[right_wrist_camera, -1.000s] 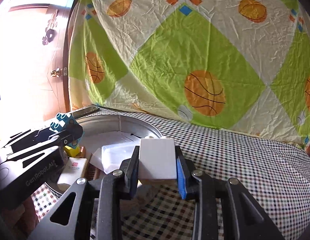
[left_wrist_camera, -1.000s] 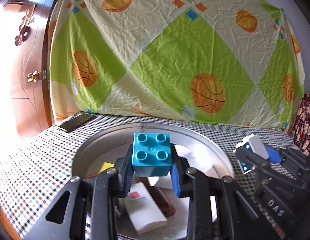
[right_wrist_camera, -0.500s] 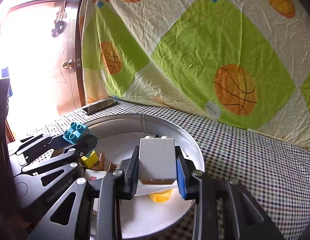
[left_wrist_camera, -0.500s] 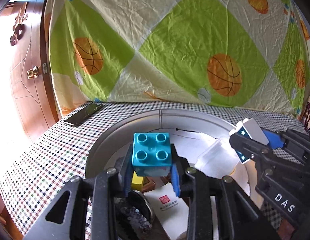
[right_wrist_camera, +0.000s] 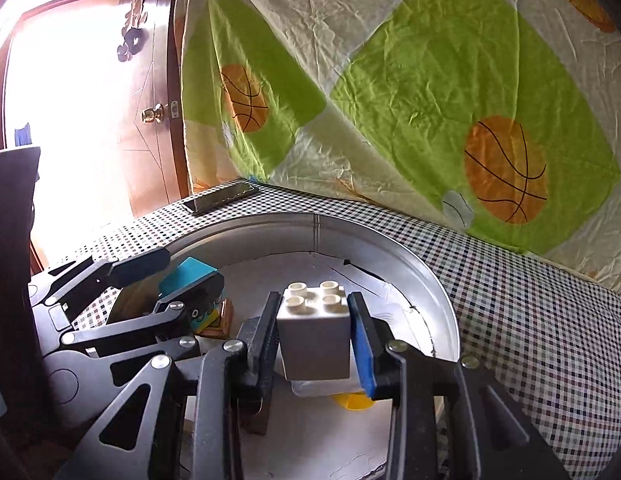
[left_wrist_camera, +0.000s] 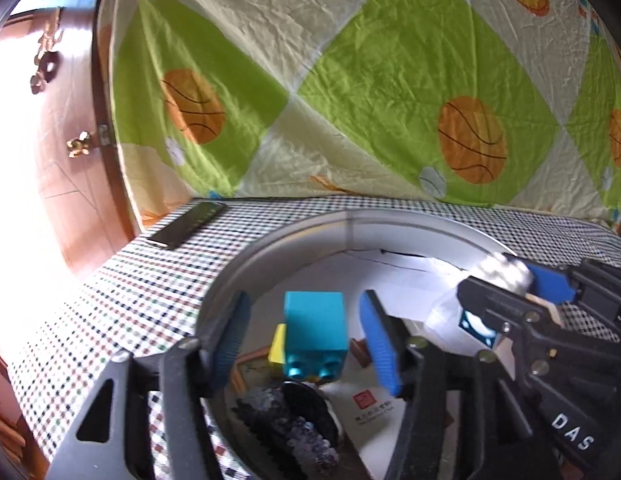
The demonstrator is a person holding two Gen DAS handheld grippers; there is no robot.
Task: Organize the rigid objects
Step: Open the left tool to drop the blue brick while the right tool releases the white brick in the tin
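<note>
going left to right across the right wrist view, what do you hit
wooden door with brass knob → black phone on the checked cloth → teal toy brick → white studded toy brick → right rim of the round metal basin

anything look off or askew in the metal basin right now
The teal block between the open left gripper's fingers, which have just been opening, is tipped over, studs facing down and toward the camera, among the clutter in the metal basin.
</note>
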